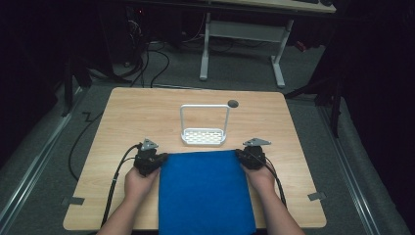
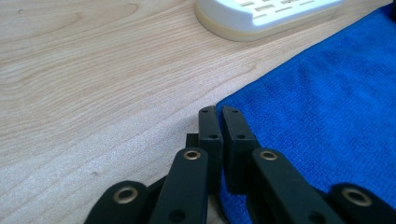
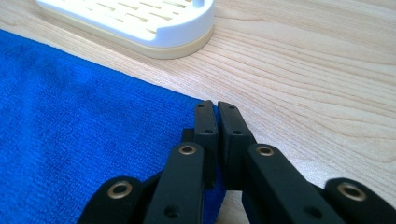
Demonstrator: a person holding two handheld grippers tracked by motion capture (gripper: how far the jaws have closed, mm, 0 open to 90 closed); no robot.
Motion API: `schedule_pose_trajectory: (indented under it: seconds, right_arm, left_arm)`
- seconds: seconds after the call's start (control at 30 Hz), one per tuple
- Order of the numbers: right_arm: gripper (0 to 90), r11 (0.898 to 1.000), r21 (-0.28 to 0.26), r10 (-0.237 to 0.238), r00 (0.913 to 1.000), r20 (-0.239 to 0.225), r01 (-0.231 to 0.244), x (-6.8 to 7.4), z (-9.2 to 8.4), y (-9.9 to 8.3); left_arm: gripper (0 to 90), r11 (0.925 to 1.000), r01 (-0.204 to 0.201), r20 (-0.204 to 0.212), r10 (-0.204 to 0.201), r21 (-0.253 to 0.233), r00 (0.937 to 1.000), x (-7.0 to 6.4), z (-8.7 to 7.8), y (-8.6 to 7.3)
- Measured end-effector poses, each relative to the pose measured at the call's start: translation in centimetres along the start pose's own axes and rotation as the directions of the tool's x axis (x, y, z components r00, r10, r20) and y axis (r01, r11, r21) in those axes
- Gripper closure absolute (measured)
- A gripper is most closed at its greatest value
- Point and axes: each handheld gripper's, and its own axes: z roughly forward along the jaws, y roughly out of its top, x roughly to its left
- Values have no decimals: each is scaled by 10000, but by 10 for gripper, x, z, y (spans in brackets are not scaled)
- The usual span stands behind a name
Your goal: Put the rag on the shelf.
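A blue cloth (image 1: 205, 191) lies flat on the near middle of the wooden table (image 1: 142, 107), its near edge hanging over the front. My left gripper (image 1: 160, 157) sits at the cloth's far left corner and my right gripper (image 1: 242, 154) at its far right corner, each held by a hand. In the left gripper view the jaws (image 2: 218, 112) are pressed together with the corner of the blue cloth (image 2: 327, 107) pinched between them. In the right gripper view the jaws (image 3: 215, 106) are likewise together on the edge of the blue cloth (image 3: 70, 116).
A white slotted rack (image 1: 204, 136) with a tall wire handle stands just beyond the cloth; its base (image 2: 261, 14) (image 3: 140, 18) lies close ahead of both grippers. A dark round spot (image 1: 233, 103) marks the table behind it. Cables trail off the table's left side.
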Motion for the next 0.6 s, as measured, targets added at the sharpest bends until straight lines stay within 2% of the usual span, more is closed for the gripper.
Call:
schedule_pose_trajectory:
  seconds: [0.07, 0.13, 0.2, 0.23, 0.3, 0.33, 0.37, 0.4, 0.43, 0.47, 0.5, 0.6]
  right_arm:
    - [886, 9999, -103, -132, 9999, 67, 133, 2, -1, -1]
    - [887, 9984, -527, -189, 9998, 49, 191, 5, -8, -2]
    - [886, 9931, -1162, -131, 9999, -23, 127, 11, -21, -3]
    - [886, 9896, -1424, -191, 9998, -55, 182, 14, -27, -4]
    - [886, 9804, -1968, 16, 9997, -231, -61, 18, -38, -9]
    - [886, 9765, -2152, 16, 9991, -414, -105, 20, -43, -10]
    - [886, 9765, -2152, 16, 9991, -414, -105, 20, -43, -10]
    - [886, 9699, -2406, -452, 9987, -251, 379, 26, -52, -9]
    - [886, 9658, -2554, -517, 9983, -252, 436, 27, -56, -8]
    - [886, 9658, -2554, -517, 9983, -252, 436, 27, -56, -8]
    - [887, 9555, -2905, -607, 9979, -238, 512, 29, -64, -6]
    - [886, 9511, -3031, -686, 9975, -180, 599, 30, -68, -5]
  left_arm:
    - [881, 9999, -7, 20, 7, -115, 10000, 0, -2, 0]
    - [881, 9994, 44, 55, -42, -349, 10000, 1, -5, 0]
    - [881, 9986, -54, 28, 56, -530, 10000, 0, -8, 1]
    - [880, 9965, -252, -18, 251, -791, 9997, -3, -13, 3]
    - [881, 9951, -332, -54, 328, -927, 9994, -5, -16, 3]
    - [881, 9907, -236, 110, 253, -1336, 9996, -7, -22, 1]
    - [881, 9907, -236, 110, 253, -1336, 9996, -7, -22, 1]
    - [880, 9846, -168, 194, 205, -1742, 9996, -8, -29, 0]
    - [880, 9808, -179, 180, 218, -1944, 9996, -9, -33, 0]
    - [880, 9808, -179, 180, 218, -1944, 9996, -9, -33, 0]
    - [880, 9743, -189, 157, 230, -2244, 9996, -11, -38, 0]
    - [880, 9601, -279, 63, 308, -2784, 9995, -15, -49, 1]
